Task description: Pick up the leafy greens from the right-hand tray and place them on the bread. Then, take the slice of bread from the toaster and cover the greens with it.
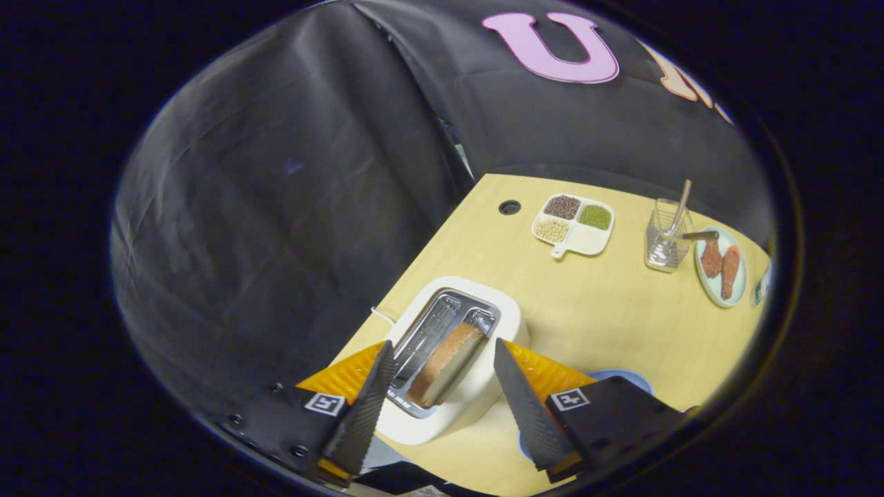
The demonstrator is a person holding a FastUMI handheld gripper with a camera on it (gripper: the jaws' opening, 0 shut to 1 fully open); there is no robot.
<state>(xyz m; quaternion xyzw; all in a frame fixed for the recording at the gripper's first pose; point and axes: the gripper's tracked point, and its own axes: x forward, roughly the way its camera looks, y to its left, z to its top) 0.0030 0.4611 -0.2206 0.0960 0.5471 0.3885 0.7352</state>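
Observation:
A white toaster (494, 314) stands near the table's corner with a slice of bread (445, 362) sticking up out of one of its slots. My gripper (442, 355) hovers over the toaster, open, with one finger on each side of the slice and a gap left on both sides. A blue plate (625, 376) peeks out from behind the right finger; what lies on it is hidden.
Beyond the toaster on the wooden table (594, 310) sit a white divided dish (573, 224) of beans and grains, a wire holder (666, 241) with utensils, and a plate (722, 266) with browned meat pieces. The table edge runs left of the toaster.

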